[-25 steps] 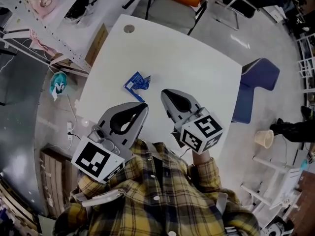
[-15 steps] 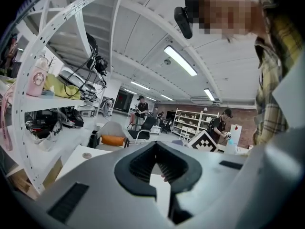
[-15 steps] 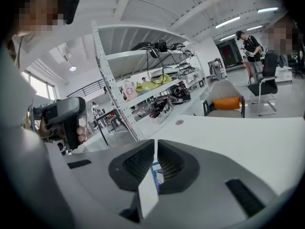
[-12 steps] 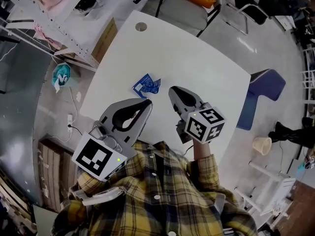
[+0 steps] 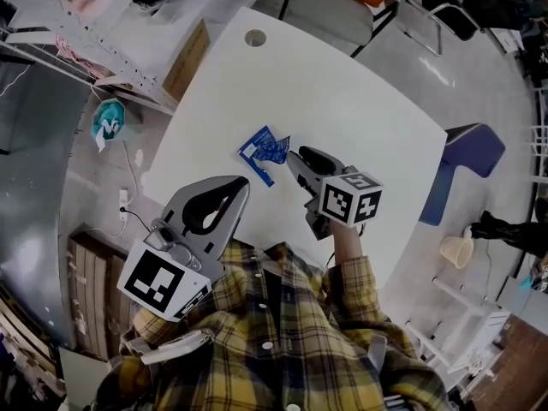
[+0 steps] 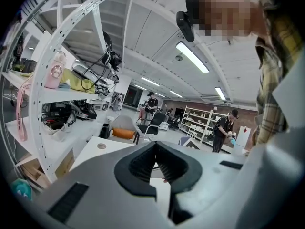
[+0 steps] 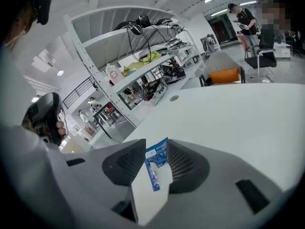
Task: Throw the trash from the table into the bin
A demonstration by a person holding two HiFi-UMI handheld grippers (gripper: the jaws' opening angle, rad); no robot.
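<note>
Right tool [image 7: 157, 151]: jaws have just been opening and now sit at a middling gap. The blue wrapper [image 5: 262, 151] shows between them, pads not yet pressing on it. The wrapper lies on the counter [image 5: 360, 118] close to its near edge, toward the left side.

We judge this step to be the grasp. We should lower until both pads flank the crumpled part, then close firmly, since thin foil may slip.

Left tool [image 5: 238, 185]: jaws together, nothing in them. We see no bin.

The blue wrapper [image 5: 264, 150] carries print too small to read, and the right tool [image 5: 294, 155] covers part of it. The near edge of the bench [image 5: 360, 101] lies hidden beneath the plaid shirt [image 5: 274, 332].
</note>
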